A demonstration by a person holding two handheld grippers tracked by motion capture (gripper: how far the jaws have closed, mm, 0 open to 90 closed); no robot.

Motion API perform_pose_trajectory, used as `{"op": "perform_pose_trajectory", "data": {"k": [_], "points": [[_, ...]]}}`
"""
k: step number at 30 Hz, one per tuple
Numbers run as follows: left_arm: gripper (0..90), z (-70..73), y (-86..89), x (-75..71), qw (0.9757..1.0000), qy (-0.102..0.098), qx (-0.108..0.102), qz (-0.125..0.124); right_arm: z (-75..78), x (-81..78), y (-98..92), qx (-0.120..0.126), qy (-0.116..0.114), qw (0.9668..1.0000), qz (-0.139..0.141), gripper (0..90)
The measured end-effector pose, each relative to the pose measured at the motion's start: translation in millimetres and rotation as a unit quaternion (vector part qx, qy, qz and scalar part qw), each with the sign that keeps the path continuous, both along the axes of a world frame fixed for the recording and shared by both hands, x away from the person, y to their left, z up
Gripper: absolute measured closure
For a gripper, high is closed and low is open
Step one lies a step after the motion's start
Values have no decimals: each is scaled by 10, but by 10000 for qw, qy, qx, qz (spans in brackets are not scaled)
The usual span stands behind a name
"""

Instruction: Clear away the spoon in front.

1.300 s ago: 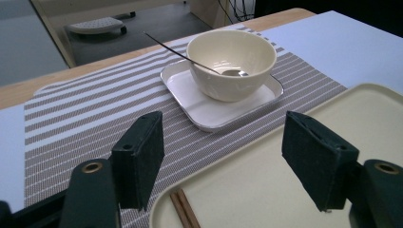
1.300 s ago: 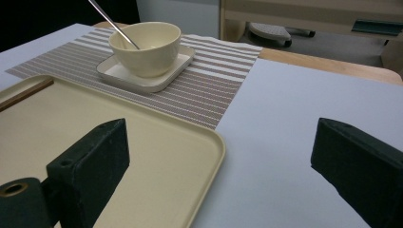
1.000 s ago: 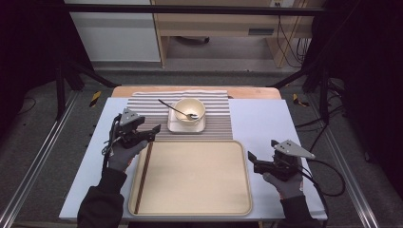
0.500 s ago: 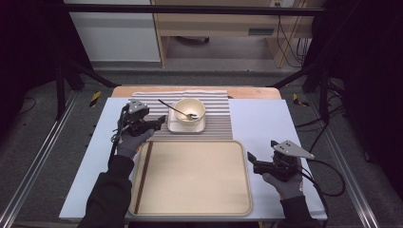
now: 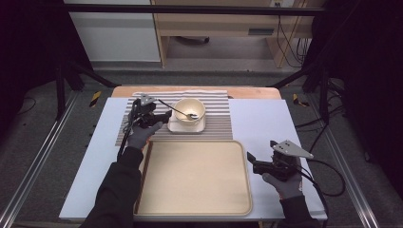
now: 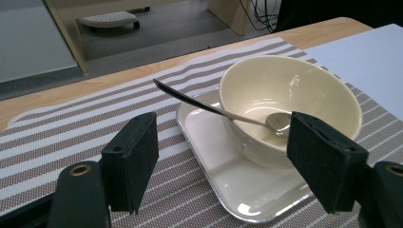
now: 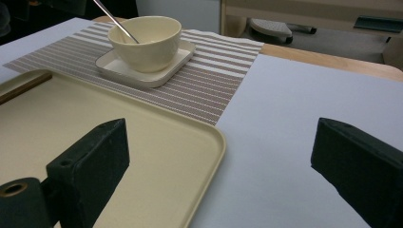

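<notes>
While both grippers gape released, one bowl (image 5: 189, 110), one spoon (image 5: 177, 109), one saucer (image 5: 185, 126), seemingly one tray (image 5: 193, 178).

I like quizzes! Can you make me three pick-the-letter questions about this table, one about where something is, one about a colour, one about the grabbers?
1. Where does the spoon lie?
A. in the bowl
B. on the tray
C. on the floor

2. What colour is the bowl?
A. red
B. cream
C. blue

3. How do the left gripper's jaws stand?
A. shut on the spoon
B. shut on nothing
C. open

Answers: 1 A, its scoop end rests inside. 2 B, pale cream all over. 3 C, a wide gap shows between them.
</notes>
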State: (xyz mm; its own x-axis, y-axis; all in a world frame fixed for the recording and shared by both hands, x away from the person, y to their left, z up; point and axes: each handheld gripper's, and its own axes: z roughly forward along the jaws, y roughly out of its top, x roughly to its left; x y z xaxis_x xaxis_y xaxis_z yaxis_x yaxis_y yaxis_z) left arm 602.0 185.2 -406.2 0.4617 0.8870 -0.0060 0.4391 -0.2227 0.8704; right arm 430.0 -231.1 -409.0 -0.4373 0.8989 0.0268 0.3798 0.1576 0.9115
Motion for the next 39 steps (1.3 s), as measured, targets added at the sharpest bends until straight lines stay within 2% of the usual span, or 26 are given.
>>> {"op": "perform_pose_trajectory", "data": {"k": [3,7,9,13,19,21,23,27,30,33,36,39], "points": [[261,-32,-10,91,10000,9,-57,61,1,2,-3,-8,-12,10000,12,57],[269,-69,-37,164,9999,29,9,111,7,-3,-4,30,-10,10000,14,57],[277,-118,-48,218,9998,36,-107,183,5,-2,-7,28,-5,10000,11,57],[303,-164,-30,268,9997,38,-104,214,2,2,-9,0,-10,10000,13,57],[336,-144,-14,339,9994,-15,-243,253,0,6,-15,-16,7,10000,10,57],[352,-134,-20,370,9995,30,-217,242,-3,7,-12,-25,7,10000,11,57],[382,-139,-29,395,9993,22,-287,234,-6,7,-8,-34,7,10000,13,57],[449,-175,-32,415,9993,104,-270,231,-3,6,-12,-22,11,10000,14,58],[530,-174,-14,417,9990,147,-360,229,-7,7,-11,-40,21,10000,18,58],[608,-166,-21,411,9992,132,-270,246,-7,7,-8,-36,26,10000,31,58],[625,-167,-22,402,9992,193,-265,215,-10,5,-2,-27,36,10000,27,58],[602,-164,-42,395,9993,170,-275,160,-11,6,-2,-35,35,10000,25,58]]}}
